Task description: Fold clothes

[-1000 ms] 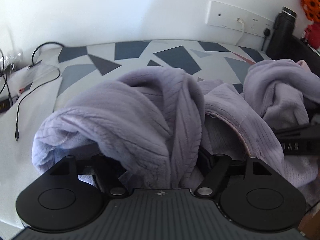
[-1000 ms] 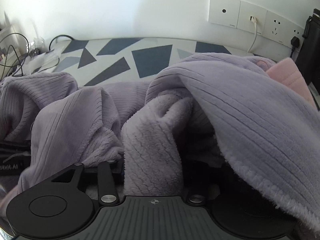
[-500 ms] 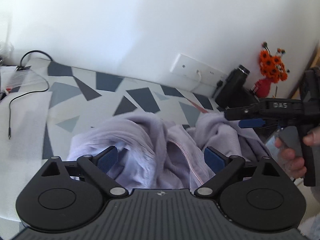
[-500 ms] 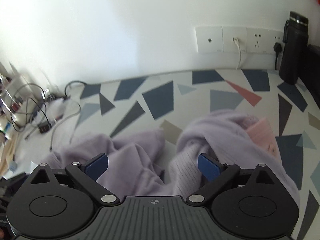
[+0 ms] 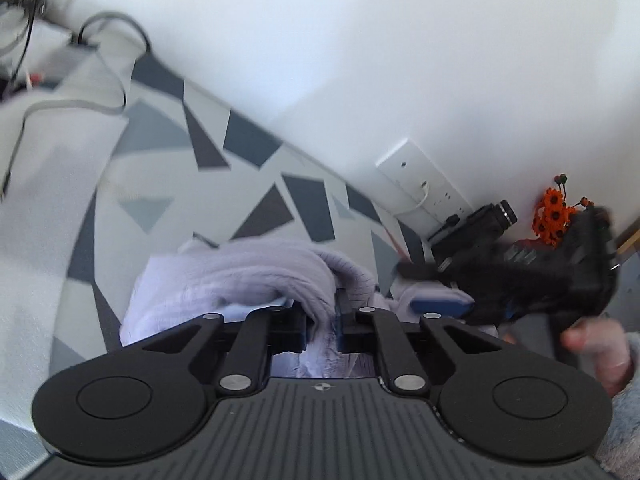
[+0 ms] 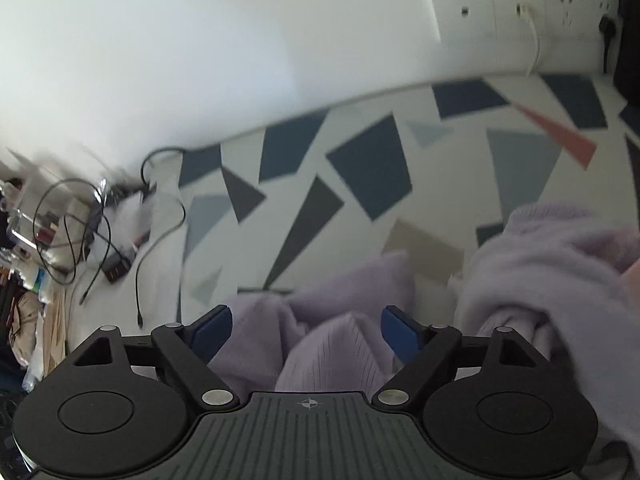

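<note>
Nearest to me, my left gripper [image 5: 322,330] has its jaws closing, drawn in tight on a fold of the lilac fleece garment [image 5: 248,276], which bunches up between the pads and spills over them. My right gripper [image 6: 306,328] has its blue pads [image 6: 400,330] set wide apart and its jaws closing; ribbed fleece [image 6: 336,356] lies below the gap, and the pads do not press on it.

The garment lies crumpled on the patterned tablecloth [image 5: 168,136], white with grey and blue triangles. In the left wrist view the right gripper [image 5: 444,306] hangs blurred to the right of the garment, gripped by a hand [image 5: 600,344] in a fleecy sleeve.

Beyond the garment, against the wall, are a strip of white sockets [image 6: 520,12], a black bottle [image 5: 480,222] and orange flowers [image 5: 554,212]. Left of the garment, at the tablecloth's far edge, lies a tangle of black cables [image 6: 80,232].
</note>
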